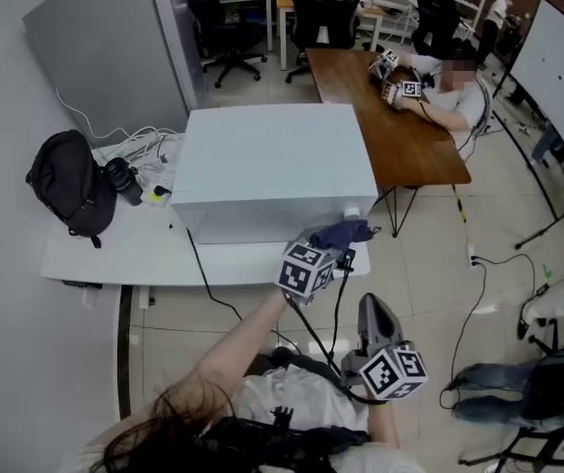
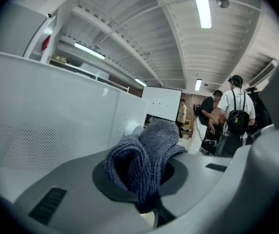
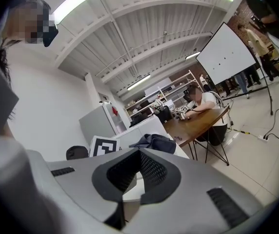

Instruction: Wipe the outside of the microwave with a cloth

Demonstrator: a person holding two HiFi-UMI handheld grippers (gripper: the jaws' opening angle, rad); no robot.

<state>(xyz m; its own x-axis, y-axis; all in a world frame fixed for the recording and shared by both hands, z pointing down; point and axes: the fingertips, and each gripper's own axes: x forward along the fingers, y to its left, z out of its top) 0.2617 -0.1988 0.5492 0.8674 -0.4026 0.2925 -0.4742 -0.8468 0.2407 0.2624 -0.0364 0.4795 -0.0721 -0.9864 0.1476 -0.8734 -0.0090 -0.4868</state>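
Note:
The white microwave [image 1: 272,166] stands on a white table [image 1: 114,254]. My left gripper [image 1: 339,249] is shut on a dark blue cloth [image 1: 346,233] at the microwave's front right corner. In the left gripper view the bunched cloth [image 2: 149,150] fills the left gripper [image 2: 144,177], and the microwave's vented side [image 2: 42,126] lies close on the left. My right gripper [image 1: 371,308] hangs lower, off the table's edge, away from the microwave. In the right gripper view the right gripper [image 3: 140,151] is shut on nothing, and beyond it show the cloth [image 3: 154,141] and the microwave [image 3: 149,126].
A black backpack [image 1: 65,180], a black camera [image 1: 122,177] and white cables [image 1: 144,146] lie on the table left of the microwave. A grey cabinet [image 1: 114,37] stands behind. To the right is a brown table [image 1: 390,126] with a seated person [image 1: 450,92]. Cables run across the floor [image 1: 489,284].

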